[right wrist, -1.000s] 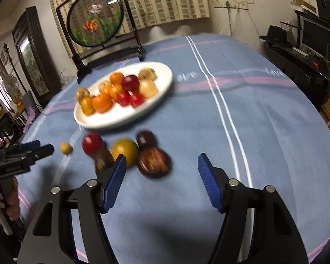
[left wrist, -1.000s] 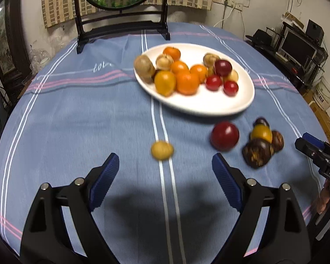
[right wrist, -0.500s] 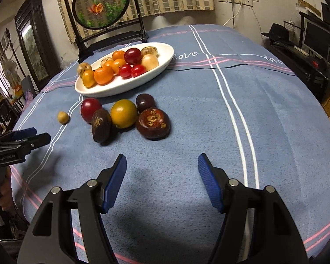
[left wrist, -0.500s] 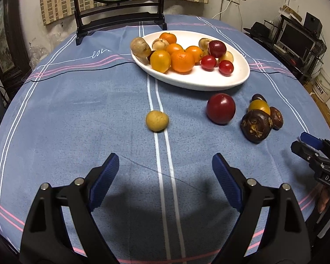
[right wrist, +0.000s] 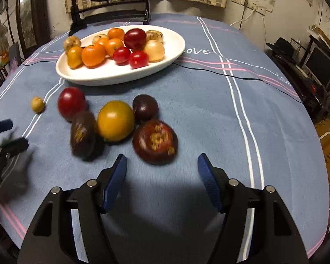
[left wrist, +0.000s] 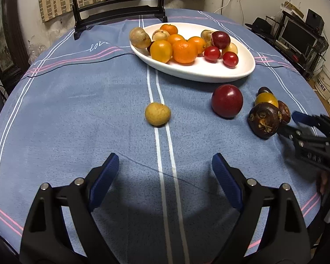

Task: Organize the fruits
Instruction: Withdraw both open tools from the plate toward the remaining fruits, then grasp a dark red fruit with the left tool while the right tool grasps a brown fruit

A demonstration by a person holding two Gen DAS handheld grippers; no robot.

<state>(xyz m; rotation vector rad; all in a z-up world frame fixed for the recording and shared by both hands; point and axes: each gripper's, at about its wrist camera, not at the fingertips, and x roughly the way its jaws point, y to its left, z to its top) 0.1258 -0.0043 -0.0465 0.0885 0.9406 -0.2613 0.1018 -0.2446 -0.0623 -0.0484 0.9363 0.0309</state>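
I've brought my released right claw (right wrist: 161, 177) closer to the blotchy dark-brown round fruit (right wrist: 155, 141); left claw (left wrist: 165, 171), also released, trails the small tan fruit (left wrist: 157, 113).

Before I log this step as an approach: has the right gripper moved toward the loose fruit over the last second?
Yes. The right gripper has closed in: the dark brown fruit, lying short of the white plate, now sits just ahead of its open fingers.
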